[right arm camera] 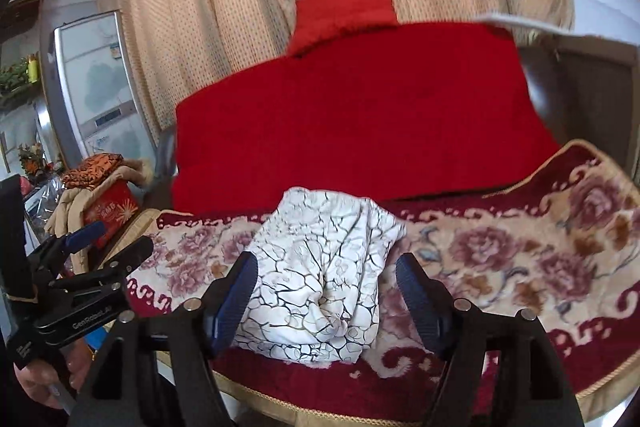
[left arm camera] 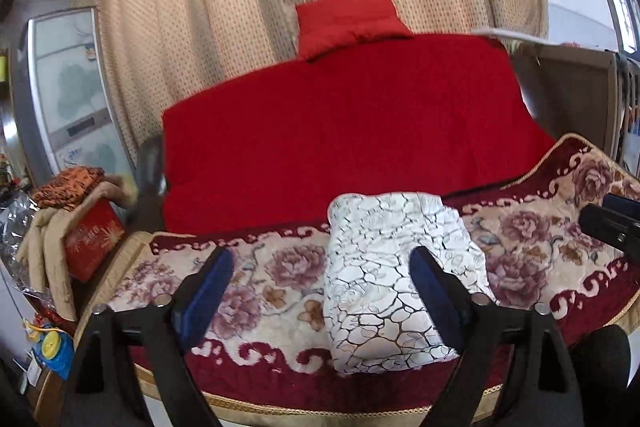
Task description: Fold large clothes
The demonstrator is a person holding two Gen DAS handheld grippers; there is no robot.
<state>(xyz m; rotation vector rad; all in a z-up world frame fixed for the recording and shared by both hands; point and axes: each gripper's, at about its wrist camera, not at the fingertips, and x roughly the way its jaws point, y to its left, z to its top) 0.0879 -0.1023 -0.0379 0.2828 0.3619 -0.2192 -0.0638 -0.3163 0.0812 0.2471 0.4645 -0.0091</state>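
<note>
Bare floral blanket (left arm camera: 256, 279) lies open on both sides of the folded white garment (left arm camera: 394, 279); red quilt (left arm camera: 344, 131) blocks behind.

Both handheld grippers hover side by side, tilted slightly downward. The left gripper (left arm camera: 322, 281) has its blue-padded fingers (left arm camera: 210, 291) spread wide, gripping nothing. The right gripper (right arm camera: 326, 291) is likewise parted, pads clear of any contact. A hand (right arm camera: 48, 383) grasps the left gripper's handle.

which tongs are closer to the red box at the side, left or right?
Left. The left tongs hang open beside the red box, at the edge of the flowered blanket. The right tongs hang open over the folded white garment, further from the box.
</note>
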